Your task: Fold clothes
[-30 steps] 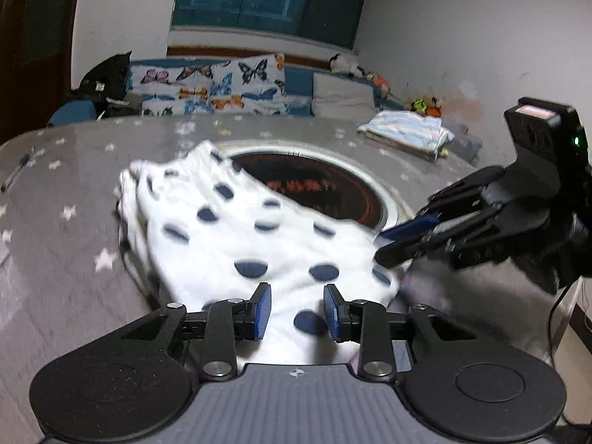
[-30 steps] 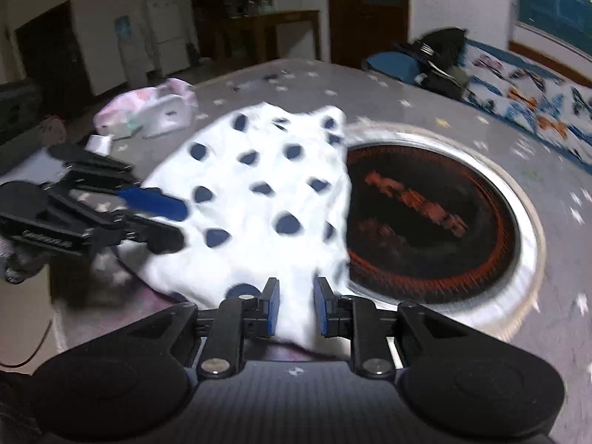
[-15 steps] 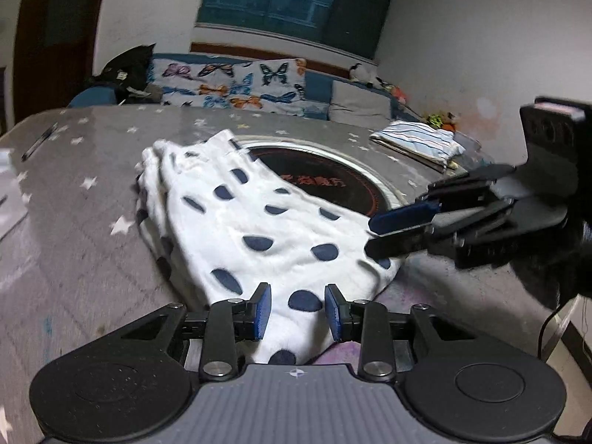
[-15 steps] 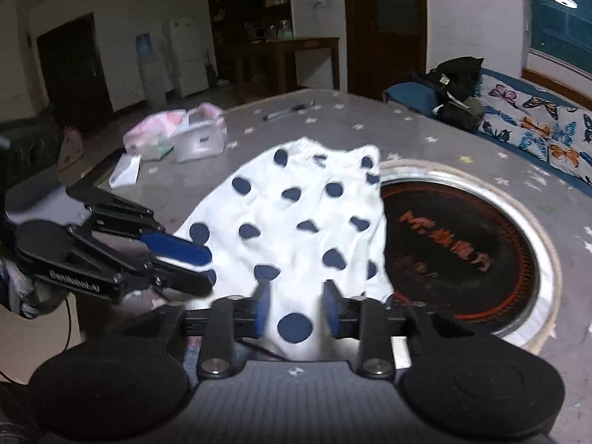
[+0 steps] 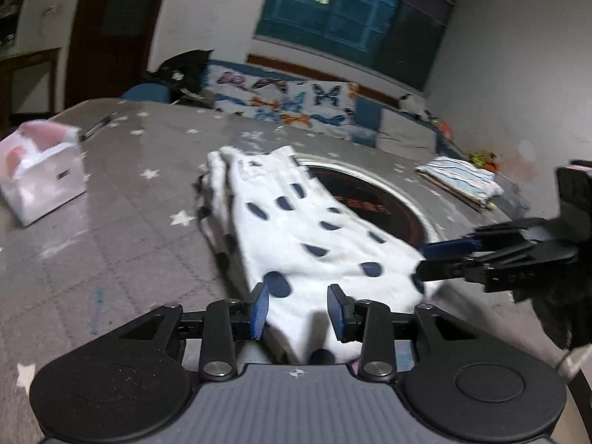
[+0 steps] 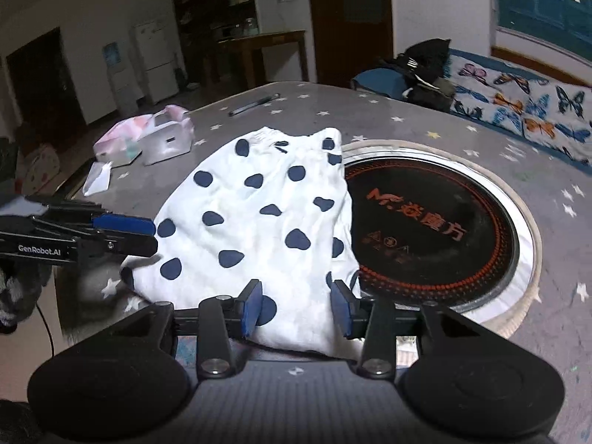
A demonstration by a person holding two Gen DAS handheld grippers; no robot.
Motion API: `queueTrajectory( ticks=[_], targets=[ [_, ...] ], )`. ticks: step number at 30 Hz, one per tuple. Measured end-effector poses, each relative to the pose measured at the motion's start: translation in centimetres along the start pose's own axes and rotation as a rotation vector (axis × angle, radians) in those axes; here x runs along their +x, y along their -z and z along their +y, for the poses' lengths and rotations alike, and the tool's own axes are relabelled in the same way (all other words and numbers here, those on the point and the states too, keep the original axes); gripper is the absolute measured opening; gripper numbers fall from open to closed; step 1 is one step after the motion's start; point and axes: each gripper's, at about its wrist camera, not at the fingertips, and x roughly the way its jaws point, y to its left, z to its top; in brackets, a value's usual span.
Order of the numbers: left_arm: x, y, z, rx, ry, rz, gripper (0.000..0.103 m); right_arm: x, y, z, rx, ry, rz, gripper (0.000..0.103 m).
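From your left wrist camera, your left gripper (image 5: 298, 309) stands with its blue pads apart, the near hem of the white garment with dark blue spots (image 5: 310, 236) between them, nothing pinched; the garment runs from the near edge of the grey star-printed table (image 5: 111, 222) toward its middle, beside the round black inset hob (image 5: 373, 207); your right gripper (image 5: 421, 262) reaches in from the right at the hem's corner.

From your right wrist camera, your right gripper (image 6: 296, 309) is likewise spread wide, cloth (image 6: 259, 218) between the pads but ungripped; your left gripper (image 6: 150, 236) sits at the garment's left edge; a pink-and-white plastic box (image 6: 155, 140) rests toward the far left edge.
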Motion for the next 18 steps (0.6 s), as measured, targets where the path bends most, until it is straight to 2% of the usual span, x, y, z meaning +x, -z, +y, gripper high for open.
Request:
queueTrajectory(
  ticks=[8,11,12,13,18],
  targets=[
    [0.5,0.6,-0.1,-0.015,-0.012,0.055,0.041,-0.7,0.2,0.2,-0.002,-0.003,-0.019,0.043],
    [0.8,0.8,-0.5,-0.012,-0.003,0.072,0.038,-0.9,0.4,0.3,-0.005,-0.001,-0.022,0.046],
    [0.9,0.8,-0.7,-0.008,0.000,0.078,0.034,-1.0,0.4,0.4,-0.007,-0.001,-0.023,0.051],
    [1.0,0.9,-0.8,-0.006,0.008,0.082,0.026,-1.0,0.4,0.4,-0.009,0.000,-0.025,0.052],
    [1.4,1.1,-2.1,0.009,0.043,0.102,0.019,-1.9,0.5,0.4,0.001,-0.001,-0.051,0.052]
  ],
)
